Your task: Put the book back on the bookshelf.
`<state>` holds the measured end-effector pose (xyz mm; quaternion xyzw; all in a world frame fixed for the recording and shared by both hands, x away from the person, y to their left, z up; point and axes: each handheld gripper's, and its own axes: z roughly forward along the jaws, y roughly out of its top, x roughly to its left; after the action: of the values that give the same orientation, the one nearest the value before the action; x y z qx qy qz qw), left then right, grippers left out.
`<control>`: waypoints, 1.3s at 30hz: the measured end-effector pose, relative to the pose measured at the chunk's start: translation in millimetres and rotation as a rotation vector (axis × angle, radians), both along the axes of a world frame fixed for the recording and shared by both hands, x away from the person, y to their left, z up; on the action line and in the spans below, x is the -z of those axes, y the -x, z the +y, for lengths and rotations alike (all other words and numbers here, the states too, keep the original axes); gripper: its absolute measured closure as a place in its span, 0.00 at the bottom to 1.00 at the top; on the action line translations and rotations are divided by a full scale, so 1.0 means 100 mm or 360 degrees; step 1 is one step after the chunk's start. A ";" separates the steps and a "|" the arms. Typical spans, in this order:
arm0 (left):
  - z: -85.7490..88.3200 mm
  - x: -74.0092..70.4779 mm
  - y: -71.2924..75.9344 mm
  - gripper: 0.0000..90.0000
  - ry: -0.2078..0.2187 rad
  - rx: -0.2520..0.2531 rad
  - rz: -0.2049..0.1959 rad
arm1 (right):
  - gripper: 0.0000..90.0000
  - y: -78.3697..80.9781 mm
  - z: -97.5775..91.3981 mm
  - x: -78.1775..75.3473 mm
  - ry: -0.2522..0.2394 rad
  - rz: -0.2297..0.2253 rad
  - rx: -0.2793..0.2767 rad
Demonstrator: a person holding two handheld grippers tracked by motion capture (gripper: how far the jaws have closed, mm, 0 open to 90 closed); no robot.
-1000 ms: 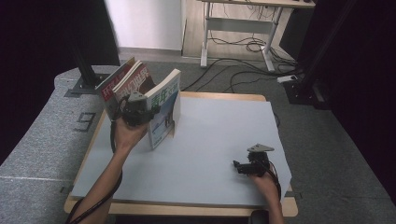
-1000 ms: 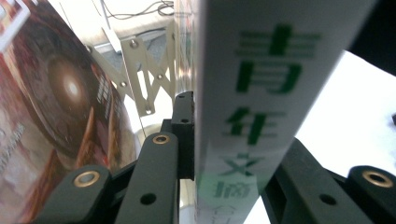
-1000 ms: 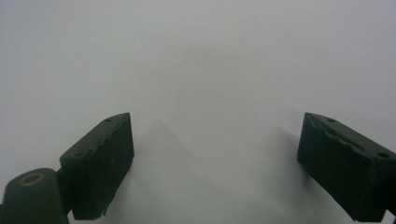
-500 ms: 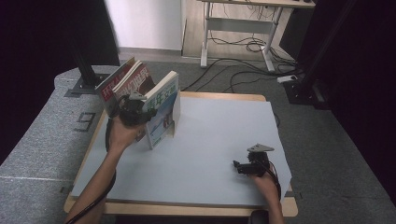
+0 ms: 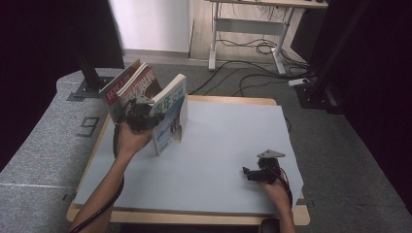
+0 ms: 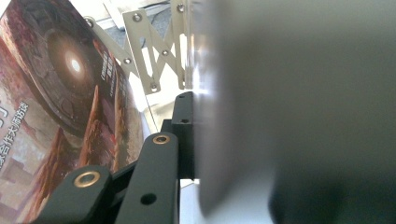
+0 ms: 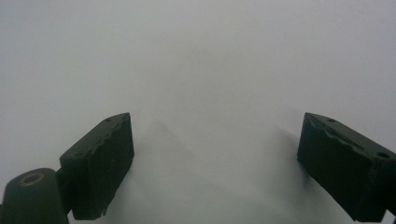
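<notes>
High view | left gripper has swung the teal-covered book more upright off the leaning stack, jaws clamped on its edge | right gripper idle, jaws wide, empty on table | likely separating one book.

The left gripper is a black, blocky tool with a small pale plate on top and a black cable trailing beside the bare forearm, toward the near edge of the grey-topped wooden table. In the left gripper view its matte black linkage bars carry brass-ringed pivot holes and small dark screw holes. The right gripper, by the table's near right corner, is black too, topped with a grey three-cornered plate and trailing dark wires over the hand. In the right gripper view its two jaws are chunky black blocks with rough, worn edges and a brass-ringed pivot. Both forearms are sleeveless.
</notes>
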<state>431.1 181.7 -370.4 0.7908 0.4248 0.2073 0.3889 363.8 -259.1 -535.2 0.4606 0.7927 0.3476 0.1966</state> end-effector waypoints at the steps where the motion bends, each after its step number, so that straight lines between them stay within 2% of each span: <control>1: -0.01 0.00 -0.01 0.83 0.0005 -0.0007 -0.0003 | 0.11 0.00 0.00 0.00 0.0000 0.0000 0.0000; 8: -0.07 0.01 -0.08 0.83 0.0039 -0.0068 -0.0030 | 0.11 0.00 0.00 0.00 -0.0002 0.0000 0.0001; 12: -0.14 0.01 -0.13 0.83 0.0053 -0.0078 -0.0029 | 0.11 0.00 0.00 0.00 -0.0002 -0.0001 0.0001; 16: -0.18 0.03 -0.15 0.83 0.0070 -0.0096 -0.0057 | 0.11 0.00 0.00 0.00 -0.0002 -0.0001 0.0000; 21: -0.17 0.05 -0.16 0.82 0.0077 -0.0112 -0.0071 | 0.11 0.00 0.00 0.00 -0.0003 -0.0002 0.0001; 29: -0.09 0.07 -0.15 0.81 0.0094 -0.0082 -0.0065 | 0.11 0.00 0.00 0.00 -0.0001 -0.0003 0.0001; 32: -0.08 0.07 -0.14 0.76 0.0104 -0.0060 -0.0065 | 0.11 0.00 0.00 0.00 -0.0001 -0.0003 0.0001; 36: -0.06 0.03 -0.12 0.62 0.0088 -0.0053 -0.0085 | 0.11 0.00 0.00 0.00 -0.0001 -0.0003 0.0001; 39: -0.04 0.01 -0.11 0.55 0.0086 -0.0037 -0.0076 | 0.11 0.00 0.00 0.00 -0.0001 -0.0003 0.0001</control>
<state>442.6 177.6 -371.7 0.7697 0.4300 0.2192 0.4178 363.7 -259.1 -535.4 0.4608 0.7921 0.3483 0.1973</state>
